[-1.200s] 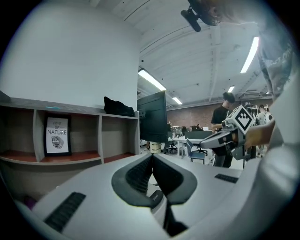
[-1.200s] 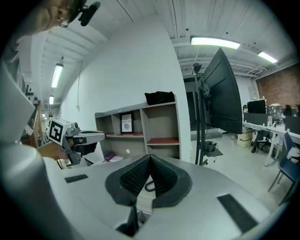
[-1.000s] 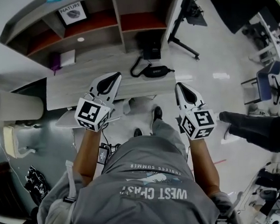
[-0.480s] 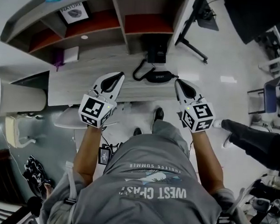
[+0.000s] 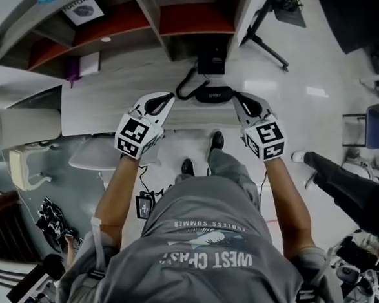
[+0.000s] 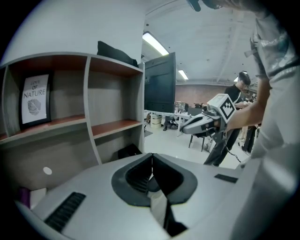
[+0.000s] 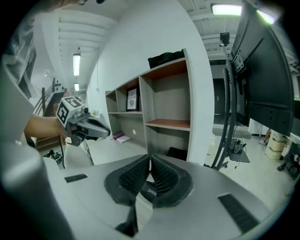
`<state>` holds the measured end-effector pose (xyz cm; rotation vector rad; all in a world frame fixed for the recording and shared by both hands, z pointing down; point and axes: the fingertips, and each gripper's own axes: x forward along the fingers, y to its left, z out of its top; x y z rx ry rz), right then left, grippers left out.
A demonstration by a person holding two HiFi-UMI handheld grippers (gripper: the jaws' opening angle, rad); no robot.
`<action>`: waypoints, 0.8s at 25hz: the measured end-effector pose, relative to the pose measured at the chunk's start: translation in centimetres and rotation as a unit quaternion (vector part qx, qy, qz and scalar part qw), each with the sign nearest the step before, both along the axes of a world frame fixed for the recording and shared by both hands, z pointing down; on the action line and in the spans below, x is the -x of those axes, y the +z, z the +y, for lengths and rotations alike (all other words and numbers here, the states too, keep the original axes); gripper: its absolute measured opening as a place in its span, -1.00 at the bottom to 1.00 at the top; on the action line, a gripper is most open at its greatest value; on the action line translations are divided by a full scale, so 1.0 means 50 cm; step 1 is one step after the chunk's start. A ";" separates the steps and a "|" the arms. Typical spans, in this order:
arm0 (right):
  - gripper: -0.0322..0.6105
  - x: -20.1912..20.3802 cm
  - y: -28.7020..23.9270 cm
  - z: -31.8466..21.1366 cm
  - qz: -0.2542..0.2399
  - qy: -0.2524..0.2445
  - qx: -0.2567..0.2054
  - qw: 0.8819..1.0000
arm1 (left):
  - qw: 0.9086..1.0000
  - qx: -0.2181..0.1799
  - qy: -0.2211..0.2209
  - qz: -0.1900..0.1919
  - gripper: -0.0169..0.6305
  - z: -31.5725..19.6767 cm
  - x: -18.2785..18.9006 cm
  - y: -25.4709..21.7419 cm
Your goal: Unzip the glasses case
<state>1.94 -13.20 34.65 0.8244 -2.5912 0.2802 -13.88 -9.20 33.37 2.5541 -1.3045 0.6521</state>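
Note:
The black glasses case (image 5: 213, 94) lies on the grey desk (image 5: 108, 106) near its front edge, with a black strap loop (image 5: 183, 86) at its left end. My left gripper (image 5: 169, 99) is shut and empty, its tips just left of the case below the loop. My right gripper (image 5: 237, 97) has its tips at the case's right end. Its jaws are starting to open, still almost together, with nothing between them. In the right gripper view the case (image 7: 151, 191) shows just beyond the jaw tips (image 7: 149, 159). The left gripper view shows its jaw tips (image 6: 152, 157) pressed together.
A shelf unit (image 5: 153, 15) rises behind the desk, holding a framed print (image 5: 83, 9). A black box (image 5: 212, 55) stands right behind the case, with a white box (image 5: 89, 63) further left. A stand (image 5: 269, 30) and another person's leg (image 5: 349, 185) are to the right.
Both grippers have moved forward and down onto the desk, closing in on the two ends of the case. Their jaws look the same.

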 end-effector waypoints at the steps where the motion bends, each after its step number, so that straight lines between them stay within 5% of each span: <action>1: -0.82 0.000 0.014 -0.007 0.008 -0.012 -0.004 1.000 | 1.000 0.010 0.007 -0.007 -0.95 -0.007 -0.005 0.023; 13: -0.42 0.007 0.218 -0.036 0.089 -0.142 -0.008 0.986 | 0.990 0.108 0.062 -0.059 -0.94 -0.057 -0.055 0.255; 20: -0.23 0.008 0.345 -0.038 0.171 -0.225 -0.041 0.958 | 0.984 0.142 0.080 -0.074 -0.80 -0.078 -0.066 0.377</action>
